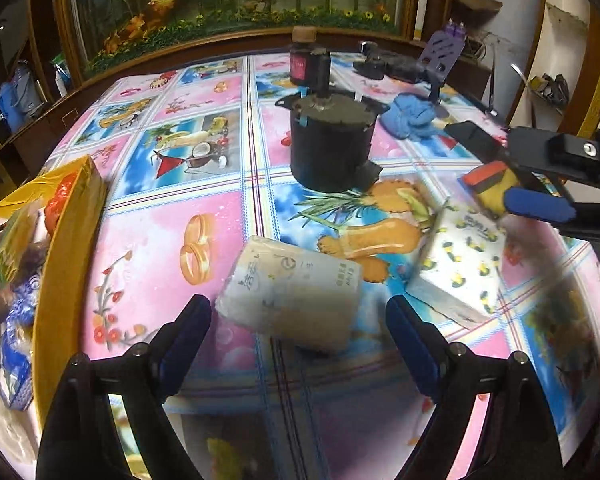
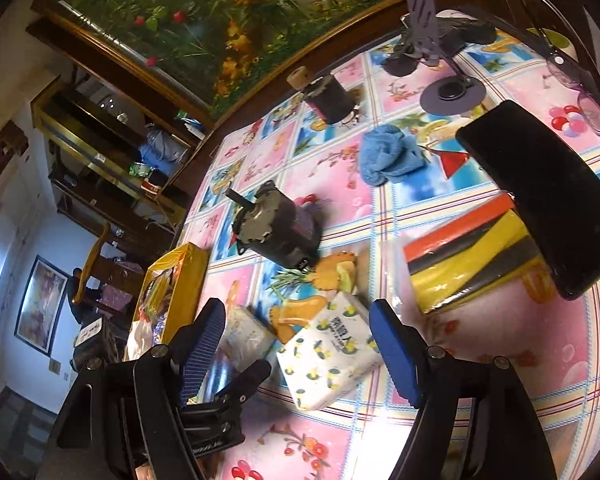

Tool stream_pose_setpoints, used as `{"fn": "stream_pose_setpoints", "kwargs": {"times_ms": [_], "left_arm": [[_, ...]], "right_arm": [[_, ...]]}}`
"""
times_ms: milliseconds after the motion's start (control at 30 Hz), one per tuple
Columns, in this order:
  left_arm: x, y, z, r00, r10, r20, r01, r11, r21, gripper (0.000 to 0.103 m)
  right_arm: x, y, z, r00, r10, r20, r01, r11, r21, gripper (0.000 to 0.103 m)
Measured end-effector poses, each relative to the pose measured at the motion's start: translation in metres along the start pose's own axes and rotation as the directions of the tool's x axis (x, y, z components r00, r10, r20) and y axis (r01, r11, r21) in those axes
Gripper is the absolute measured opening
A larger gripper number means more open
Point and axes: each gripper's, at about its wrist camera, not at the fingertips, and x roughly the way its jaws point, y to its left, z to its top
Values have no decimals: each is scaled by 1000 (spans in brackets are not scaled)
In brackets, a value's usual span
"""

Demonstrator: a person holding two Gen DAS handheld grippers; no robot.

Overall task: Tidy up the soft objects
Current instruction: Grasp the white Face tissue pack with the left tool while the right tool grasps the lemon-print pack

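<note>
At the left edge of the flower-and-fruit patterned plastic tablecloth (image 1: 204, 128) stood a yellow cardboard box (image 1: 66, 240), already holding several soft packets in blue, white and orange wrappers; how many lay inside could not be counted, since they overlapped. That suggested the sorting was under way, not finished. Just right of the box, the left gripper (image 1: 300, 322) hung with its jaws spread wide and nothing pressed between the pads, framing a pale cream tissue pack in clear wrap (image 1: 292, 296) that lay loose on the cloth. Next came a white tissue pack printed with small yellow fruits (image 1: 464, 264), also lying free and close beside the first. Behind these two stood a black cylindrical motor with a grey top and shaft (image 1: 332, 144), a hard thing that probably did not belong to the job. Further right, the right gripper (image 2: 300, 344) was likewise released and empty, aimed over the printed pack, with a stack of orange, yellow and dark sponges in clear film (image 2: 468, 256) near its right finger. Beyond that lay one crumpled blue cloth (image 2: 388, 156), well apart from the box. By my count four soft things remained out: two tissue packs, one sponge stack, one cloth.
</note>
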Motion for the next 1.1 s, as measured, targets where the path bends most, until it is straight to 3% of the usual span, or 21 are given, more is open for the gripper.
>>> {"fn": "stream_pose_setpoints", "kwargs": {"times_ms": [67, 167, 433, 600, 733, 800, 900, 1033, 1100], "left_arm": [[6, 4, 0, 1000, 13, 0, -13, 1000, -15, 88], [1, 14, 0, 999, -10, 41, 12, 999, -52, 68], [-17, 45, -4, 991, -11, 134, 32, 987, -160, 68], [-29, 59, -5, 982, -4, 187, 43, 978, -206, 68], [-31, 63, -5, 980, -8, 200, 54, 973, -223, 68], [-32, 65, -6, 979, -11, 206, 59, 971, -230, 68], [-33, 68, -6, 977, -14, 214, 67, 969, -239, 68], [-35, 70, -7, 975, -8, 224, 63, 968, -242, 68], [-36, 70, -7, 974, -6, 225, 63, 968, -243, 68]], "right_arm": [[1, 0, -2, 1000, -5, -10, 5, 1000, -4, 79], [6, -1, -3, 999, -30, -29, 29, 999, -17, 82], [31, 10, -18, 992, -82, -96, 73, 993, -88, 83], [23, 48, -27, 998, 5, -55, -19, 964, -264, 85], [26, 48, -28, 998, -60, -33, 48, 954, -295, 89], [30, 52, -31, 997, -58, -43, 41, 946, -321, 89], [38, 66, -40, 995, -92, -26, 73, 903, -423, 90], [56, 79, -53, 981, -191, -26, 143, 812, -566, 92], [64, 77, -56, 972, -234, -32, 172, 795, -581, 92]]}}
